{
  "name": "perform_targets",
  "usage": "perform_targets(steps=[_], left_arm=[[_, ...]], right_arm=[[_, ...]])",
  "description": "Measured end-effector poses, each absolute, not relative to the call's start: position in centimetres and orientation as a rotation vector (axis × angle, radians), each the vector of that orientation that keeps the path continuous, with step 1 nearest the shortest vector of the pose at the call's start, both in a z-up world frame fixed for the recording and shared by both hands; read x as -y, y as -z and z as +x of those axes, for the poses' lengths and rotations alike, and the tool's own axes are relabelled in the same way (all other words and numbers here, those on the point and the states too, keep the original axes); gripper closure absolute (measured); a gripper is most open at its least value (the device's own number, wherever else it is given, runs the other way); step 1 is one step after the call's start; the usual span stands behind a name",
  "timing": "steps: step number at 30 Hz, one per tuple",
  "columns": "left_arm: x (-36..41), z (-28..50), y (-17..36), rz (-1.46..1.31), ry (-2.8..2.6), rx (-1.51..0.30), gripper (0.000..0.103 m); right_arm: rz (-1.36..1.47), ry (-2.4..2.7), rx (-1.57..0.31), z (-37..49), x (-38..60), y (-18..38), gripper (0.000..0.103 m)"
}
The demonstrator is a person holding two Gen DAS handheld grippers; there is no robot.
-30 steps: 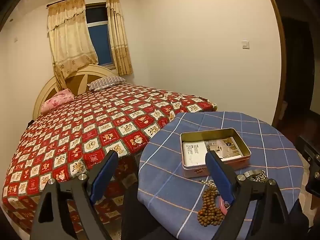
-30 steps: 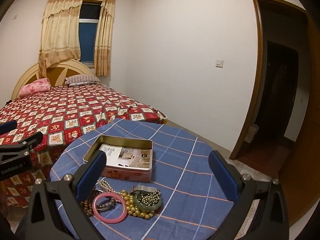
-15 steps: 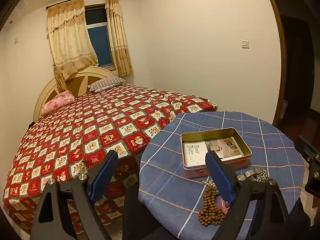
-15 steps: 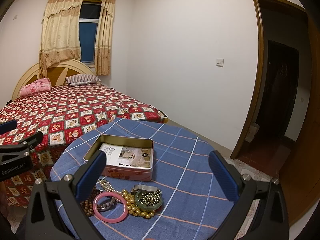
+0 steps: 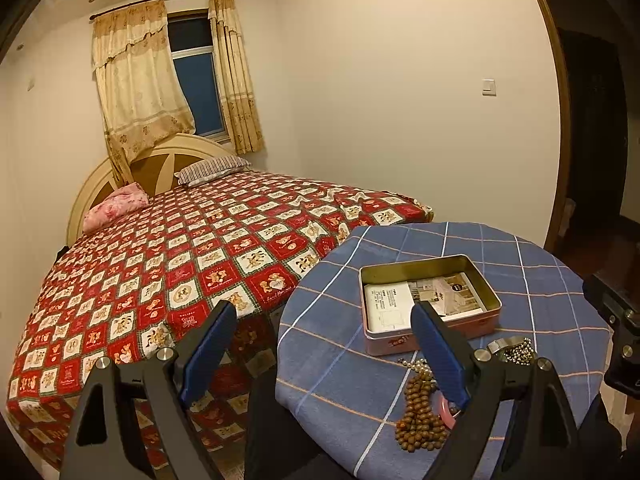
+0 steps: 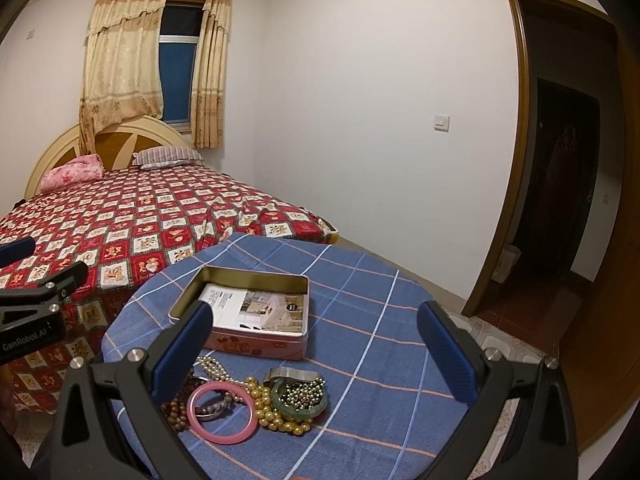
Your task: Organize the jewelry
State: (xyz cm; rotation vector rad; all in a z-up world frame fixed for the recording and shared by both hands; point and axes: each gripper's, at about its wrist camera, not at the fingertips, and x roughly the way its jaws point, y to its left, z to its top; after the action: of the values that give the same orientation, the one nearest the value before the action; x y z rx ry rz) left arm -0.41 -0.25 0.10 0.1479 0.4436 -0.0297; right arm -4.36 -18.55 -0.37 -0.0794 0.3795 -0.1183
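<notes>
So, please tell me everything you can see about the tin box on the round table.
The tin box is a shallow rectangular metal tin with rounded corners, gold-coloured inside and pink with small printed figures outside. It has no lid on and lies flat on the blue checked tablecloth. Inside lies a printed leaflet, which covers most of the bottom. The jewelry pile lies just in front of it; whether they touch cannot be told. No gripper touches it.

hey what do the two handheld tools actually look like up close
Both the left tool and right tool have black angular frames with triangular cutouts, silver round bolts, and two blue ribbed fingers. The left's body reads "GenRobot.AI" in white.
</notes>
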Motion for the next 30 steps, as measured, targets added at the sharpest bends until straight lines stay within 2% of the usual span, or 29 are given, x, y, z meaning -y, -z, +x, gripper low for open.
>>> perform_targets(steps=[30], left_arm=[[0.48,-0.37,-0.05,0.153,0.029,-0.446,0.014]], right_arm=[[-0.075,0.115,-0.386,-4.14,18.7,0.37,0.0]])
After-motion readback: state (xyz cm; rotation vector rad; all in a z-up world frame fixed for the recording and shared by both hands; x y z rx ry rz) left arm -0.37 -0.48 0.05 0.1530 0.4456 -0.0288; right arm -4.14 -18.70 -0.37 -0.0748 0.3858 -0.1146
